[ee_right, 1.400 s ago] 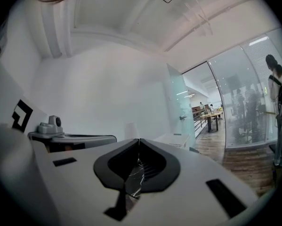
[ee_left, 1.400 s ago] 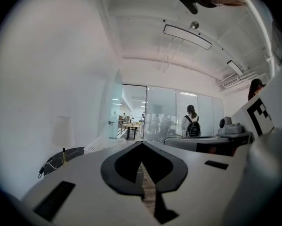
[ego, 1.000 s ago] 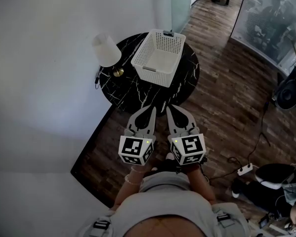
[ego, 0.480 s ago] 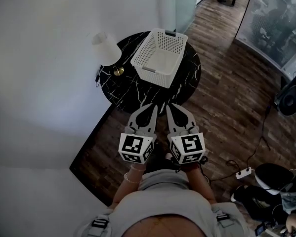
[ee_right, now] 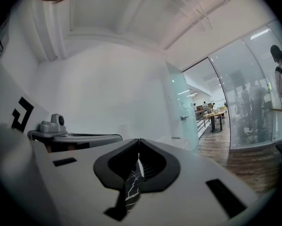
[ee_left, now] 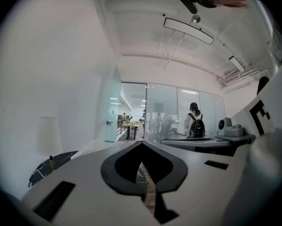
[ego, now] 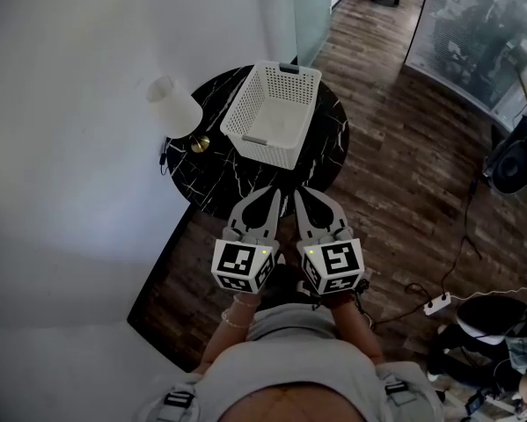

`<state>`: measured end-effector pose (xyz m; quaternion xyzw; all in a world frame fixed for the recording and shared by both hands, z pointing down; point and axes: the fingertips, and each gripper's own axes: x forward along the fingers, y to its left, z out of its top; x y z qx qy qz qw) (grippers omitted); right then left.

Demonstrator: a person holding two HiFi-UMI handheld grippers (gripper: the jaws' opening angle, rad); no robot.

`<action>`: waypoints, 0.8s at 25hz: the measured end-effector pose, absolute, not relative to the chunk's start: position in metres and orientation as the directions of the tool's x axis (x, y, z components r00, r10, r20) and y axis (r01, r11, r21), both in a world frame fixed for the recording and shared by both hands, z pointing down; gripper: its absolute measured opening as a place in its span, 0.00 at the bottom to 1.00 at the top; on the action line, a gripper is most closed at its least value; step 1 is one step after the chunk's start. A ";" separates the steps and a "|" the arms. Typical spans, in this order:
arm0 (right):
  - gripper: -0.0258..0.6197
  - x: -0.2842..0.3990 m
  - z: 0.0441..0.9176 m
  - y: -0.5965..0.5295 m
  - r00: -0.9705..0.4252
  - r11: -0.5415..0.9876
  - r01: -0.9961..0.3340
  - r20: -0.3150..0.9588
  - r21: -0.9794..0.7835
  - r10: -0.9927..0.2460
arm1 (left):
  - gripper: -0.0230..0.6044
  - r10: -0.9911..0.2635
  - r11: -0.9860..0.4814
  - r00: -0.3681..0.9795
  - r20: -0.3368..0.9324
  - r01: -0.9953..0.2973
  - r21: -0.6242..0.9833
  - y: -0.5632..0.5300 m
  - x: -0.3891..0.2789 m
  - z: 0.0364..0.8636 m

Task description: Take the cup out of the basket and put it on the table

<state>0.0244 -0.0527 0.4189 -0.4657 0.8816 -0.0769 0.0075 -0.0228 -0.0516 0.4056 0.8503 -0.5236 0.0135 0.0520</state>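
Note:
A white perforated basket [ego: 272, 112] stands on a round black marble table [ego: 325, 148]. Its inside looks pale and bare; I make out no cup in it. My left gripper [ego: 271, 192] and right gripper [ego: 299, 192] are held side by side over the table's near edge, short of the basket. Both are shut with nothing between the jaws. In the left gripper view the left gripper [ee_left: 141, 143] has its jaws pressed together, and the right gripper view shows the right gripper [ee_right: 139, 140] the same way. The basket's rim [ee_left: 94, 148] shows faintly beyond the left jaws.
A white-shaded lamp [ego: 172, 104] with a brass base stands at the table's left edge, seen also as the lamp [ee_left: 48, 135]. Dark wood floor [ego: 404, 183] surrounds the table, with cables and a power strip [ego: 436, 303] at right. A white wall lies left; a glass partition [ee_left: 162, 119] far ahead.
The head view has swung, so table, basket and lamp sit a little further left in the picture. Both grippers stay shut and side by side.

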 end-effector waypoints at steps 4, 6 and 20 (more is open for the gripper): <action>0.06 0.016 0.421 -0.073 -0.550 0.537 -0.831 0.063 -0.147 -0.833 | 0.04 -0.878 -0.466 0.471 0.078 -0.881 0.079 -0.070 -0.031 0.407; 0.06 0.012 0.419 -0.082 -0.539 0.527 -0.838 0.063 -0.142 -0.840 | 0.04 -0.875 -0.472 0.478 0.079 -0.877 0.083 -0.080 -0.037 0.407; 0.06 -0.032 0.419 -0.153 -0.475 0.465 -0.877 0.067 -0.121 -0.878 | 0.04 -0.841 -0.532 0.538 0.058 -0.841 0.096 -0.155 -0.083 0.406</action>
